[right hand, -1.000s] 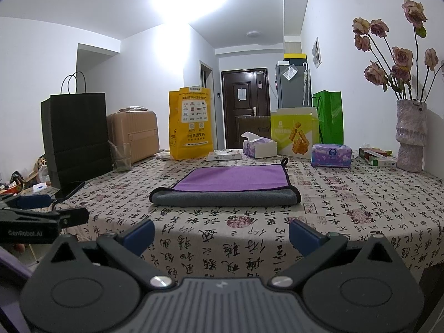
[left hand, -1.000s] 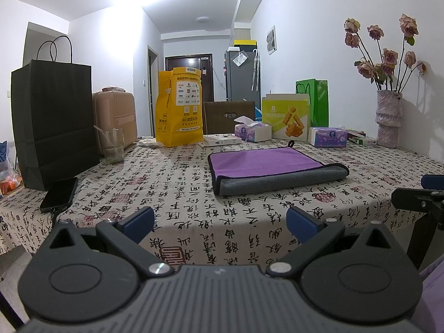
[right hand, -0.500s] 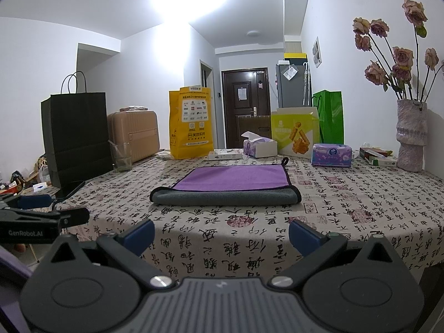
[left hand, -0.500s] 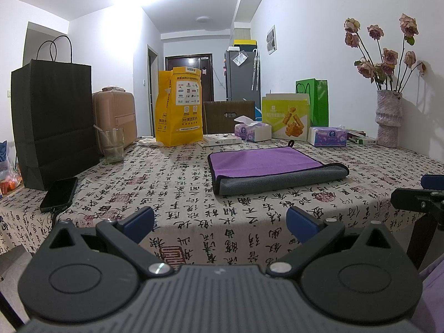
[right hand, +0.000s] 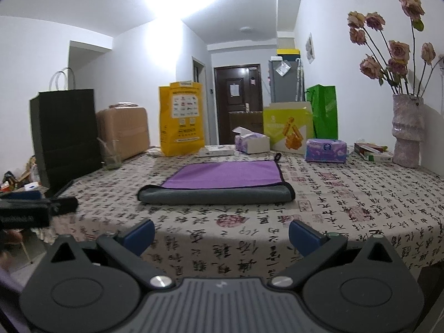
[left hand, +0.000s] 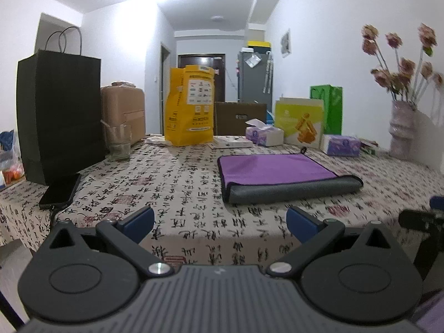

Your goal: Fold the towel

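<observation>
Bare table (right hand: 249,230) lies before the towel (right hand: 222,183). Black bag (left hand: 59,111), glass (left hand: 118,144) and phone (left hand: 59,191) crowd the left edge; boxes line the far side.

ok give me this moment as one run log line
stage: pre-grasp | towel: folded once, flat on table | left gripper: open, empty, short of table edge | right gripper: open, empty

**Purple and grey against black script**

The towel (right hand: 222,176) is showing a purple top with a grey folded edge and dark trim. The cloth over the surface (right hand: 347,202) is carrying black calligraphy and reddish seals on cream. Behind, a yellow bag (right hand: 180,119), a green bag (right hand: 323,111) and a black bag (left hand: 59,111) are standing out; both grippers (left hand: 219,217) (right hand: 221,229) are wearing blue tips on black.
</observation>
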A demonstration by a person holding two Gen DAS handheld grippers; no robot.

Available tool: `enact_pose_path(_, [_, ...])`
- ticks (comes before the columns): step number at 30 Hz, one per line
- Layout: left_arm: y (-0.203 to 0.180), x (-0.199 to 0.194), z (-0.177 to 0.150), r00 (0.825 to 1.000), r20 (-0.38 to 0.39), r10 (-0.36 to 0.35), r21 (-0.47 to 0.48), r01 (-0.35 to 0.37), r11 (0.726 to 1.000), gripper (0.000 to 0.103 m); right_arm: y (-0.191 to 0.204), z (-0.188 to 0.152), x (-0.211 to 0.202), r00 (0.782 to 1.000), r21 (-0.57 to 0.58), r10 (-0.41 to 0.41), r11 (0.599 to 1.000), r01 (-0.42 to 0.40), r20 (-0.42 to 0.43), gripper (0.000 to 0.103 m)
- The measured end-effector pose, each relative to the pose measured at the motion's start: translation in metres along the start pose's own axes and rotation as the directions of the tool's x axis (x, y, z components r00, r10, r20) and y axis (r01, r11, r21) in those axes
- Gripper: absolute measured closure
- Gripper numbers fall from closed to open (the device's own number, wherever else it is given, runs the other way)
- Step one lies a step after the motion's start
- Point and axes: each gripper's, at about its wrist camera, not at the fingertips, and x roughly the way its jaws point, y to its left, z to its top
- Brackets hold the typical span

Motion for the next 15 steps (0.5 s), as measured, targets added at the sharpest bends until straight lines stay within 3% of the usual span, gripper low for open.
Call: enact_pose_path(15, [0.003, 0.049, 0.015, 0.999, -0.031, -0.008, -0.003, 0.008, 1.000, 0.000, -0.025, 0.017, 0.041, 0.998, 0.015, -0.065, 0.998, 0.065, -0.005, 0.000])
